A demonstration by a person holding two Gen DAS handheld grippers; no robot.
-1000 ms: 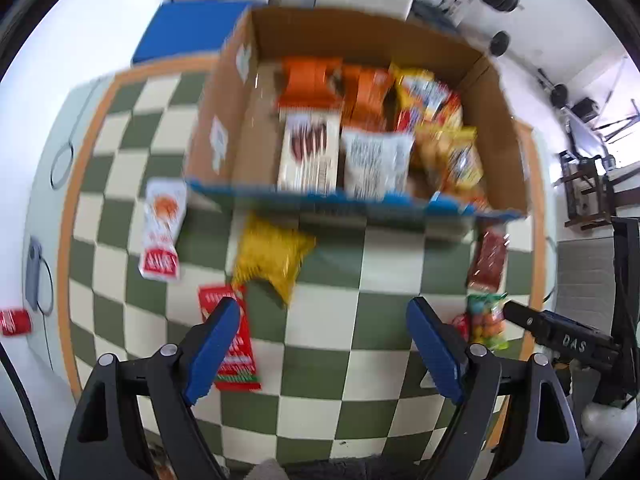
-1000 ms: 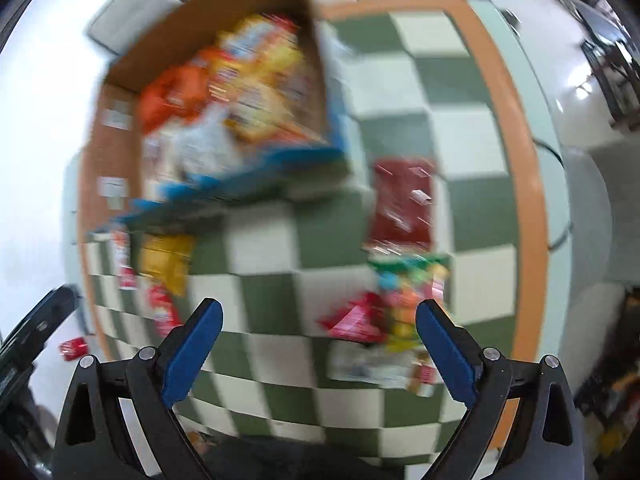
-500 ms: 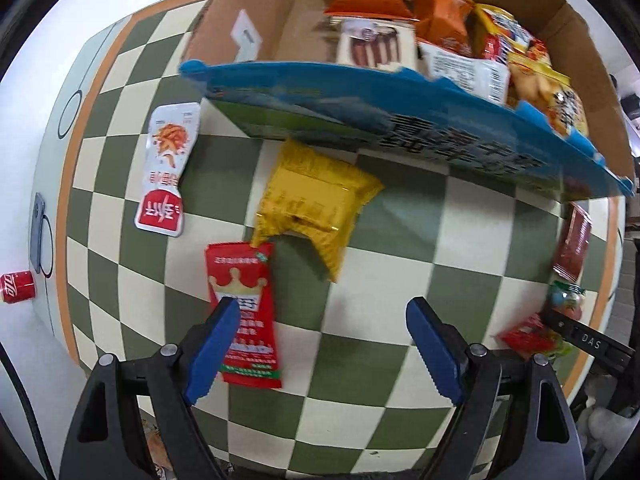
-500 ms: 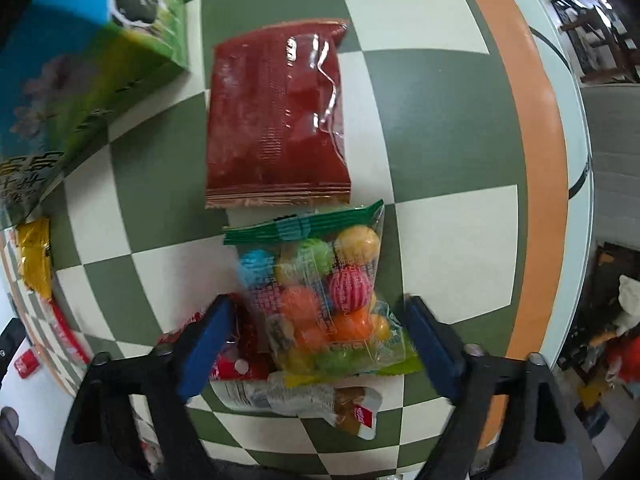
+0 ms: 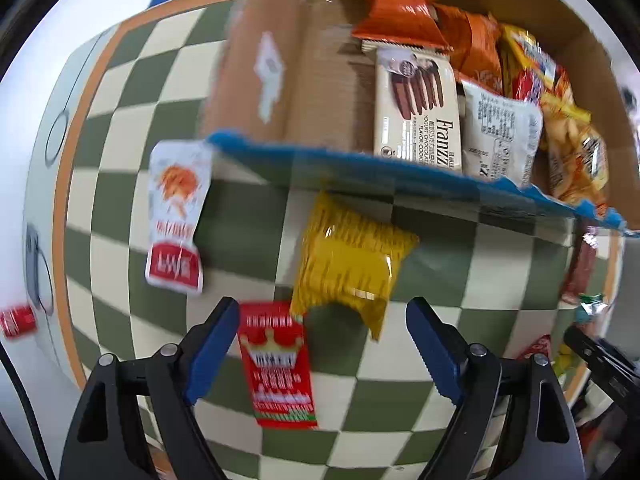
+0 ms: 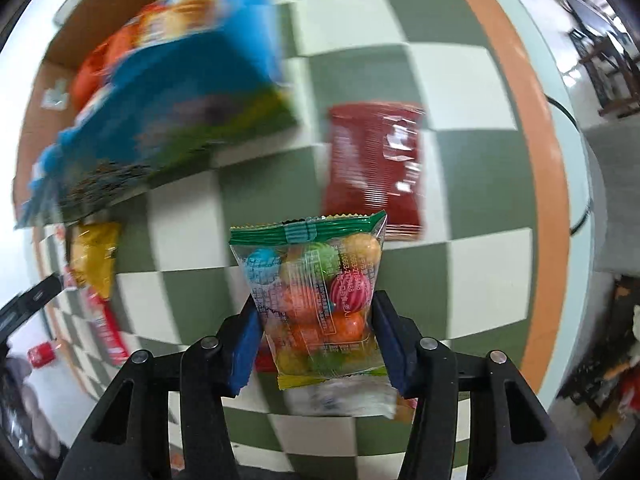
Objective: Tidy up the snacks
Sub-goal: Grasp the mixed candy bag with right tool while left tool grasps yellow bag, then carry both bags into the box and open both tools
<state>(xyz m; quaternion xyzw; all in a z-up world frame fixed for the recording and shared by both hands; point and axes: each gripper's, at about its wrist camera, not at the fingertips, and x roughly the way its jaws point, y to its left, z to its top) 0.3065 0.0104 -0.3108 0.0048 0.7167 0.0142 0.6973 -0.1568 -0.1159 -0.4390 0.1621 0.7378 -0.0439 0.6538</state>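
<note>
My right gripper (image 6: pixel 314 340) is shut on a clear bag of coloured candy balls (image 6: pixel 316 292) with a green top seal, held above the checkered table. My left gripper (image 5: pixel 320 344) is open and empty, above a red crown packet (image 5: pixel 276 364) and a yellow snack bag (image 5: pixel 348 264). A white-and-red packet (image 5: pixel 176 212) lies to the left. The cardboard snack box (image 5: pixel 276 60) with a blue front rim stands behind, holding a Franzzi cookie pack (image 5: pixel 416 104) and several chip bags. The box (image 6: pixel 168 96) is blurred in the right wrist view.
A dark red packet (image 6: pixel 374 168) lies on the table (image 6: pixel 472 272) beyond the candy bag. More packets lie under my right gripper, partly hidden. The table's orange border (image 6: pixel 548 208) runs along the right. A small red can (image 5: pixel 18 320) sits off the table at left.
My right gripper closed on the candy bag and lifted it off the table. My left gripper drew back slightly and tilted; it stays open.
</note>
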